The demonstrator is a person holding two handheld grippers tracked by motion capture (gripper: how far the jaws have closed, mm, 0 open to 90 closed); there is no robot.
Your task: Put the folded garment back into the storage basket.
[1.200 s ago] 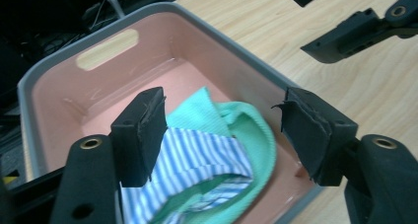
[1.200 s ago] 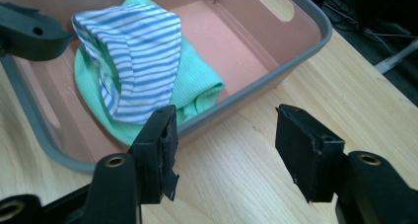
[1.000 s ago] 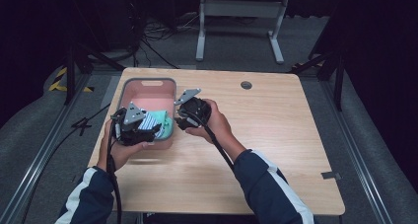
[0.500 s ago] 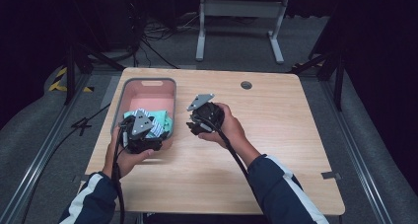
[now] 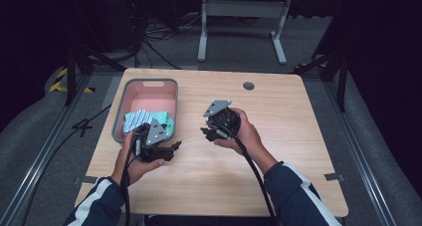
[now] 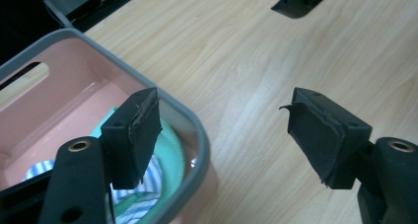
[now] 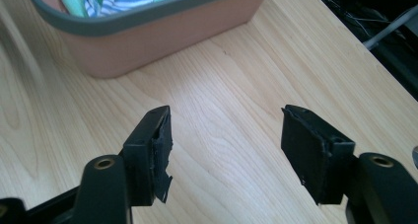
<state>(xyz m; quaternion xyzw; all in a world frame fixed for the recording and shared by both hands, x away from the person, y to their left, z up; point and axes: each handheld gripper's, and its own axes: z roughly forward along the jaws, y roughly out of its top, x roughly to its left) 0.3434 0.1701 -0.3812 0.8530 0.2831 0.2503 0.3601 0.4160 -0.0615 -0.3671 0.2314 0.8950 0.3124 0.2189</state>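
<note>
Both grippers now drawn back from bin (image 5: 149,89) toward table's near edge. Left gripper (image 5: 171,147), right gripper (image 5: 205,131): jaws wide, empty. Cloths (image 5: 149,121) binned; apparently finished.

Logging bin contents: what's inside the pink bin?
The bin holds crumpled cloth at its near end: a mint-green piece and a blue-and-white striped piece. The far end shows bare pink floor. Whatever lies under the cloth is covered.
</note>
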